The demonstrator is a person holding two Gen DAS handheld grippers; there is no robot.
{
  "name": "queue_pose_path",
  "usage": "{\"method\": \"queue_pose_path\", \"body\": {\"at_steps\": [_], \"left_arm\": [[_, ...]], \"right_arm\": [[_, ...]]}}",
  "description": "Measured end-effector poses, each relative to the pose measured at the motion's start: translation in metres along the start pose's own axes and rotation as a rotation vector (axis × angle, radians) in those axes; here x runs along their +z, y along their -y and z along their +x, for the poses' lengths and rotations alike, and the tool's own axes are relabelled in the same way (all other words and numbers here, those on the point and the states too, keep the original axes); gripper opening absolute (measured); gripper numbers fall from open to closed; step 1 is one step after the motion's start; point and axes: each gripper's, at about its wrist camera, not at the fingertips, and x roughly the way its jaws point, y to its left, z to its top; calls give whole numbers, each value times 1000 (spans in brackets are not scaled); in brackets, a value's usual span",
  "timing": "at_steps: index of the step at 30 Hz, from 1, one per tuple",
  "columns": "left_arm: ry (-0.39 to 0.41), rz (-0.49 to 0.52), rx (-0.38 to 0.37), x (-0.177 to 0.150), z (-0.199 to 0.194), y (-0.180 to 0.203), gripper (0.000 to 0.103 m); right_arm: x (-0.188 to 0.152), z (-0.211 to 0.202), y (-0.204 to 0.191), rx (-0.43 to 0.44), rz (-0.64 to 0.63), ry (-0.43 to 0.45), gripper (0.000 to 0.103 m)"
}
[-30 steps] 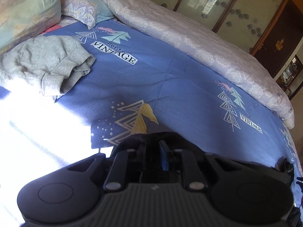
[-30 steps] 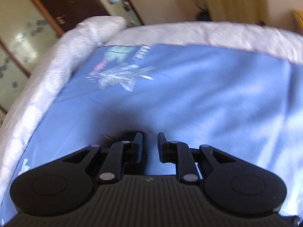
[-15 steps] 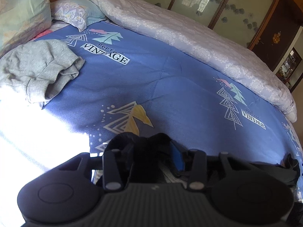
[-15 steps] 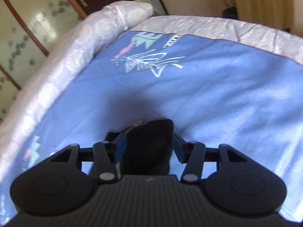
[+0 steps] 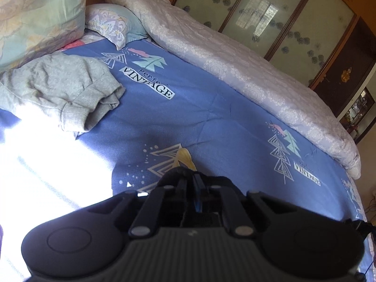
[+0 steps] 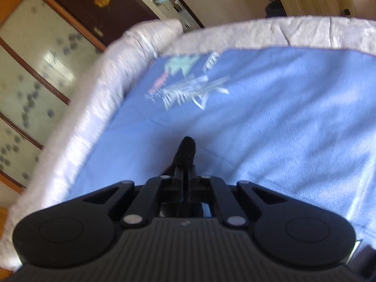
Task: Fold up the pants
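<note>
Both grippers are clamping black pants: left gripper [image 5: 190,183] pinching dark fabric [image 5: 211,181], right gripper [image 6: 185,174] pinching a fold [image 6: 186,151]. Blue bedsheet [image 5: 199,108] is lying beneath.

We note open blue bed sheet [image 5: 211,108] ahead, grey garment [image 5: 63,91] left, rolled quilt [image 5: 235,65] bounding far edge.

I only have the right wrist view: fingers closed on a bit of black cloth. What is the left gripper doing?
Observer: The left gripper is also shut on the black pants, just above the blue bedsheet.
Operator: Anything else lying on the bed over there?
Observer: A crumpled grey garment lies beyond the left gripper, toward the pillows.
Operator: Is it touching the pants?
Observer: No, bare sheet separates them.
</note>
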Motion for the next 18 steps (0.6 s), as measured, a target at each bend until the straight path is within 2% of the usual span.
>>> {"method": "queue_pose_path", "body": {"at_steps": [5, 7, 9, 11, 13, 15, 16, 18], "left_arm": [[37, -20, -20, 5, -17, -4, 6], [53, -31, -13, 6, -16, -6, 6], [53, -65, -6, 7, -8, -12, 6], [41, -109, 3, 7, 7, -19, 6], [38, -135, 42, 7, 24, -25, 6], [8, -164, 86, 5, 44, -31, 6], [-7, -182, 97, 4, 52, -35, 6], [-18, -217, 96, 2, 60, -42, 7]], "right_arm": [[30, -53, -34, 99, 3, 113, 6], [38, -61, -55, 122, -31, 157, 6], [44, -54, -78, 109, -99, 177, 6], [45, -30, -94, 63, -146, 163, 6], [42, 11, -98, 19, -183, 88, 13], [31, 46, -93, -40, -195, 6, 48], [23, 52, -88, -65, -182, 11, 51], [10, 50, -74, -21, -170, 55, 52]]}}
